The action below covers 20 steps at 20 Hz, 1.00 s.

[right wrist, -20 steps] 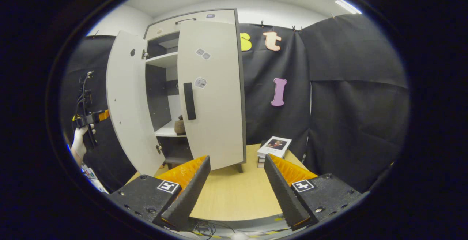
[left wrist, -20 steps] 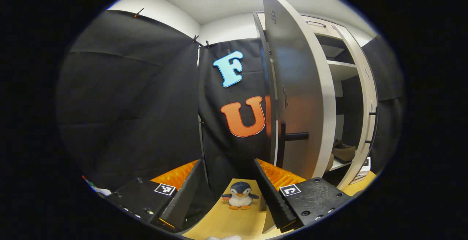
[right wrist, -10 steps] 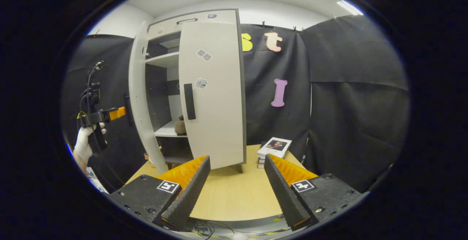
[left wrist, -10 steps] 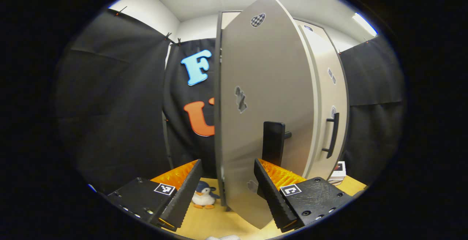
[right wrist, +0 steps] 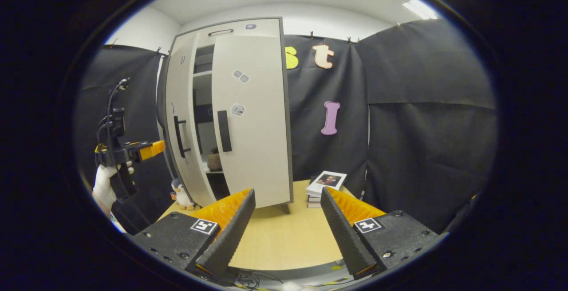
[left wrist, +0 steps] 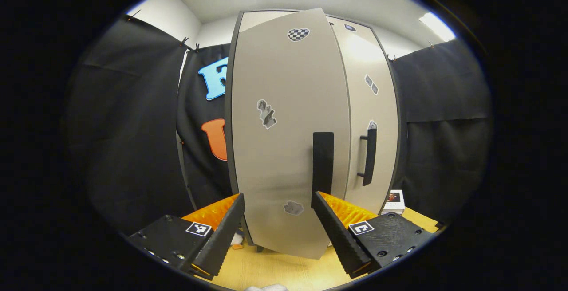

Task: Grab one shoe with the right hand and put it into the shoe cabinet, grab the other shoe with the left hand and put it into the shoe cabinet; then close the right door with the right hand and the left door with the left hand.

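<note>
The cabinet point(right wrist: 248, 118) doors look smooth and a bit shiny. The table point(right wrist: 284, 237) under the right gripper point(right wrist: 284, 233) looks like pale, matt wood. Its fingers point(right wrist: 230, 233) have rough ridges. The penguin point(right wrist: 181, 193) looks like soft plush.

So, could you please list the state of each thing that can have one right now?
Pale grey left cabinet door: ajar, nearly closed.
Pale grey right cabinet door: closed.
Brown shoe: inside, on shelf.
Left tool: open, empty.
Right tool: open, empty.
</note>
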Motion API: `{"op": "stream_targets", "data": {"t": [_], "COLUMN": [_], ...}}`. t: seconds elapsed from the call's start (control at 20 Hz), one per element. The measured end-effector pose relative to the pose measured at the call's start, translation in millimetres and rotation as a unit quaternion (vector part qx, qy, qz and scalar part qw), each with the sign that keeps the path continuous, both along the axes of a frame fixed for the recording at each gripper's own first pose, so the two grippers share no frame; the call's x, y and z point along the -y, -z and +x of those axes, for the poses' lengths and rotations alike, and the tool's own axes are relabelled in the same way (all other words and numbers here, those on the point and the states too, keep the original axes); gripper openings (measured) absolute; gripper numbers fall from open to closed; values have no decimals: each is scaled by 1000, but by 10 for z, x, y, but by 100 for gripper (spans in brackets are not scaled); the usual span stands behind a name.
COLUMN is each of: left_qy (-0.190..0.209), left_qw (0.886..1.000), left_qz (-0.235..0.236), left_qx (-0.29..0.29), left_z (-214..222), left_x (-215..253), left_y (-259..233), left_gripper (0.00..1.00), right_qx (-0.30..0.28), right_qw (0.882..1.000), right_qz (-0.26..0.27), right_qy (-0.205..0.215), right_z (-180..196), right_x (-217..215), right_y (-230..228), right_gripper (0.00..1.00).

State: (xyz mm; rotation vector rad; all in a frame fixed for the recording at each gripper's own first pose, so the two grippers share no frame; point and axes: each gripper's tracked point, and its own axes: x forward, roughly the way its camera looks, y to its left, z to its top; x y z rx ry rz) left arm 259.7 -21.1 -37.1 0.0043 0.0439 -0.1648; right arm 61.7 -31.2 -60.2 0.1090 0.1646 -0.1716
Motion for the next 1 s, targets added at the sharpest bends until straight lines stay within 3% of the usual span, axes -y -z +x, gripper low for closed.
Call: {"op": "stream_targets", "data": {"t": [0.25,0.5,0.8,0.85,1.0], "left_qy": [-12,-39,-59,-58,-64], "left_qw": [1000,999,998,998,998], "left_qz": [-15,-14,-13,-13,-1], "left_qx": [-11,-11,-17,-16,-18], "left_z": [-629,-1345,-2116,-2238,-2504], "left_x": [28,130,377,441,563], "left_y": [25,-63,-49,-41,-14], "left_gripper": [100,96,96,100,96], "right_qx": [7,22,19,17,16], "right_qw": [1000,999,996,996,995], "right_qz": [7,-2,-4,-3,-2], "right_qy": [-17,-49,-82,-87,-98], "right_z": [-49,-158,-411,-454,-603], "right_x": [-11,92,235,254,322], "right_y": [-134,-324,-295,-278,-237], "right_gripper": [97,97,97,97,97]}}
